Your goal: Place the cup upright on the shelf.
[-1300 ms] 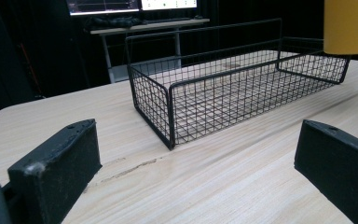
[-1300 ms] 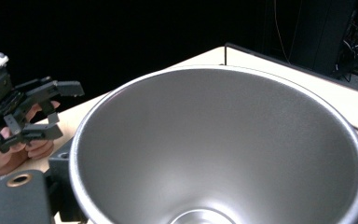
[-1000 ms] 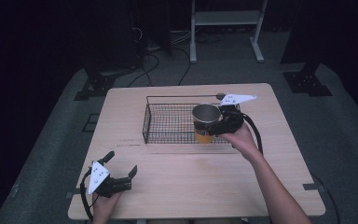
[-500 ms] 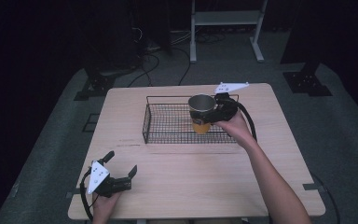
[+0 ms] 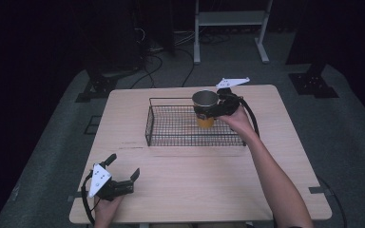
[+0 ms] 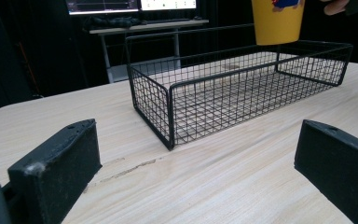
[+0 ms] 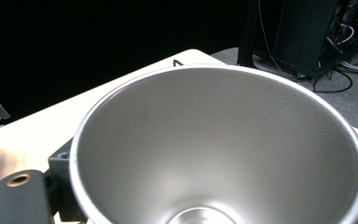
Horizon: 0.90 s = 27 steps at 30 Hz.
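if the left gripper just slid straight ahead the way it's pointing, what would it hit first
Most likely the near corner of the wire basket. The left gripper rests open on the table, and that corner stands almost dead ahead between its fingers, though depth is hard to judge.

- A pale wood-grain desk (image 5: pixel 185 190) stands on grey carpeted floor (image 5: pixel 347 137).
- The far side of the room lies in darkness.
- A white metal stand (image 5: pixel 230 21) rises beyond the desk's far edge.
- Black cables (image 5: pixel 157 52) trail over the floor at far left.
- Dark equipment bases (image 5: pixel 313 83) sit at right and left.
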Each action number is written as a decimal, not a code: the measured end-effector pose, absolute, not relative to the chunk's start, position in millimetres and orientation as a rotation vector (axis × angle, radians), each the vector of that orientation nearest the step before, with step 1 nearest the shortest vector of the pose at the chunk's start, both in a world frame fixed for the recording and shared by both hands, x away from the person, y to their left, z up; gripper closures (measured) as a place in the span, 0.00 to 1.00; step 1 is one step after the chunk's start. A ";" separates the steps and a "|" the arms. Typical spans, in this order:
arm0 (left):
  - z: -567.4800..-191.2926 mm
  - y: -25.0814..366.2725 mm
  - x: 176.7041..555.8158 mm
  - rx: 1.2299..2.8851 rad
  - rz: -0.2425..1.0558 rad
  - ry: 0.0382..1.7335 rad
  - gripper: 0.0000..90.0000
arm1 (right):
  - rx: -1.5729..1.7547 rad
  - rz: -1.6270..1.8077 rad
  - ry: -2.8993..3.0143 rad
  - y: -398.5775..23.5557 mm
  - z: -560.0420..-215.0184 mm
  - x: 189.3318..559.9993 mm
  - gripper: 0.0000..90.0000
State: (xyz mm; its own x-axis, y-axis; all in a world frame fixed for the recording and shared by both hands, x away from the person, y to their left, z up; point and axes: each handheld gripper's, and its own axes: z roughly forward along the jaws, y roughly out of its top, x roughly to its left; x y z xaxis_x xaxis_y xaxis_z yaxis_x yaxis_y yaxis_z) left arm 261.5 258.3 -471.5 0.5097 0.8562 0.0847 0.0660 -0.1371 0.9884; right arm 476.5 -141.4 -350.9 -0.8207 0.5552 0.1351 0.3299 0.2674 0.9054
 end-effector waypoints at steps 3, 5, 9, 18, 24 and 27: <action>-471.5 258.3 261.6 1.571 0.835 0.816 0.00 | 0.823 1.571 2.333 -138.9 -352.4 483.3 0.13; -471.5 258.4 261.5 1.572 0.835 0.816 0.00 | 0.825 1.568 2.334 -137.1 -353.6 487.4 0.13; -471.5 258.5 261.5 1.570 0.834 0.815 0.00 | 0.802 1.571 2.339 -132.3 -359.0 492.9 0.13; -471.5 258.7 261.5 1.569 0.834 0.815 0.00 | 0.812 1.561 2.365 -127.3 -378.1 505.3 0.13; -471.5 258.6 261.6 1.568 0.833 0.814 0.00 | 0.797 1.516 2.402 -126.9 -388.2 510.9 0.13; -471.5 258.5 261.4 1.568 0.833 0.815 0.00 | 0.799 1.512 2.423 -127.4 -392.2 512.5 0.13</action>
